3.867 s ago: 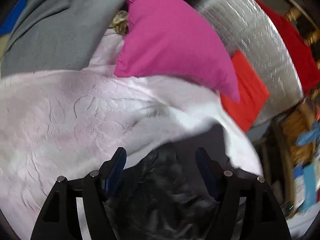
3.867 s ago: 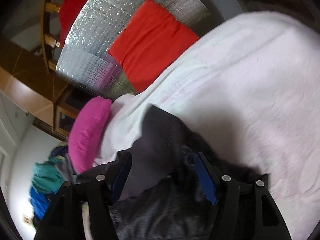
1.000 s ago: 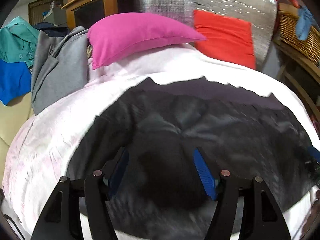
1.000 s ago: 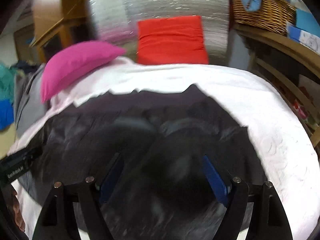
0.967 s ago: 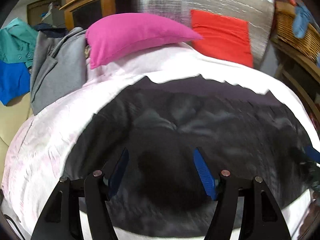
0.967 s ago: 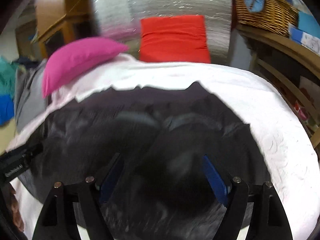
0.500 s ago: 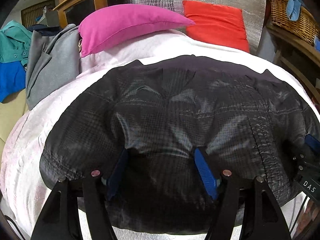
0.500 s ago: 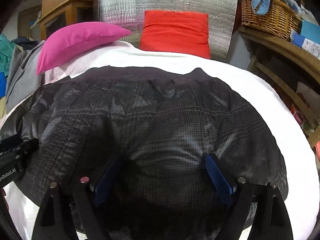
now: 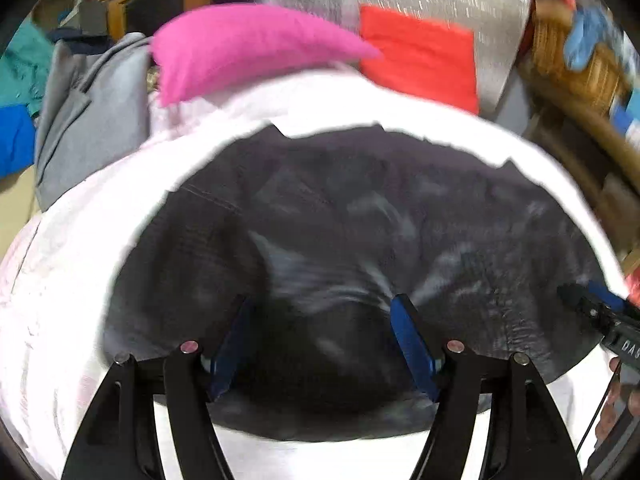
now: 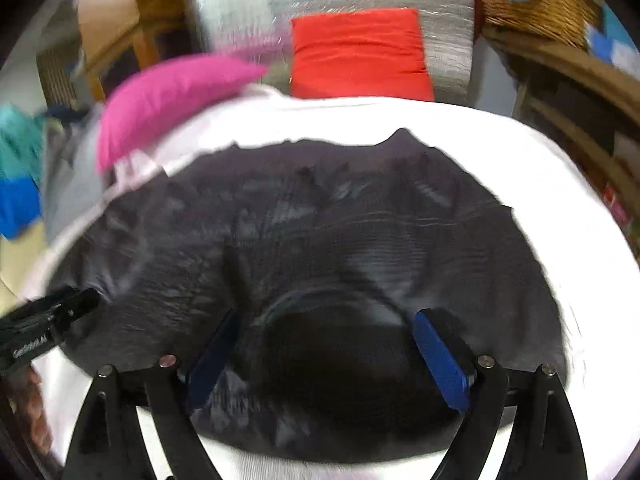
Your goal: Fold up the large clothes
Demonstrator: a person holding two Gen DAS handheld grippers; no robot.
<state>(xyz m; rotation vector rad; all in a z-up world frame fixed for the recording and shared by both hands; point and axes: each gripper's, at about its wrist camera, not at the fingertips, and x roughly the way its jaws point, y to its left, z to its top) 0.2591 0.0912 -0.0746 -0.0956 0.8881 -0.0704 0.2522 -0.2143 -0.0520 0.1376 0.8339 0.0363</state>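
Lying spread across the white bedcover (image 9: pixel 80 264) is the dark garment (image 9: pixel 360 208), its near edge bunched between both grippers; far edge runs ragged toward the cushions; both views blurred.

Left gripper (image 9: pixel 320 320): jaws spread, blue pads (image 9: pixel 408 340) either side of a dark hump of fabric; the cloth touches the right-hand pad but no clear pinch, the blur leaves the contact uncertain. Right gripper (image 10: pixel 326 340): jaws spread wide, pads (image 10: pixel 440 360) apart, garment fold bulging up between them, pads not pressing it.

Right gripper's tip also shows at the right edge of the left wrist view, over the garment's right end; the left gripper's tip shows at the left edge of the right wrist view, over the left end; a bit of the person's hand (image 10: pixel 38 408) below it.

Behind the garment: pink pillow (image 9: pixel 248 44) on the bedcover's far left; red cushion (image 10: pixel 360 52) leaning on a silver foil panel (image 10: pixel 440 0); grey clothing (image 9: pixel 92 112) heaped at left, teal and blue items beside it; wicker basket (image 10: pixel 532 4) on wooden shelving at right.
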